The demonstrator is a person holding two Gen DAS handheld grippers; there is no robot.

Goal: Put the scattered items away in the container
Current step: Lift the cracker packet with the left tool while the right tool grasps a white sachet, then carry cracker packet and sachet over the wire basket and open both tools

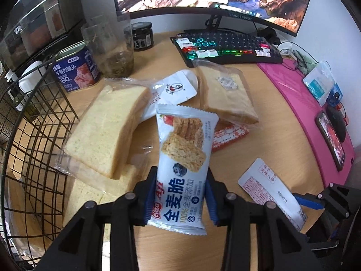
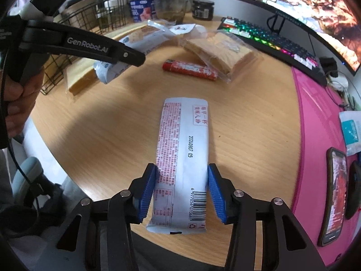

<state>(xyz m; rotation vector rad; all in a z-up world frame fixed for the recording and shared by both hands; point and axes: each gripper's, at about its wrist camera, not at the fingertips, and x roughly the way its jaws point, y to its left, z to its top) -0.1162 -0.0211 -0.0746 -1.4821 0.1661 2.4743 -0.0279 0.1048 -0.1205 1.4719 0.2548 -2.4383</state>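
Note:
My left gripper (image 1: pixel 181 176) is shut on a white-and-blue whole-wheat crisp snack packet (image 1: pixel 185 140), which it holds up off the wooden table, pointing away from me. The black wire basket (image 1: pixel 29 135) stands at the left, with bagged bread inside it. My right gripper (image 2: pixel 182 174) points down at a long white printed packet (image 2: pixel 182 131) lying flat on the table. Its blue pads (image 2: pixel 147 189) press on both long edges of the packet's near end. In the right wrist view the left gripper and its snack packet (image 2: pixel 108 72) show at the upper left, next to the basket (image 2: pixel 90 13).
Bagged bread slices (image 1: pixel 106 126) lie by the basket, with a second bread bag (image 1: pixel 227 94), a white sachet (image 1: pixel 173 90) and a red packet (image 2: pixel 189 68) mid-table. A can (image 1: pixel 76 70), two jars, a lit keyboard (image 1: pixel 225 47), a pink mat (image 1: pixel 304 103) and a phone (image 2: pixel 336 194) ring the area.

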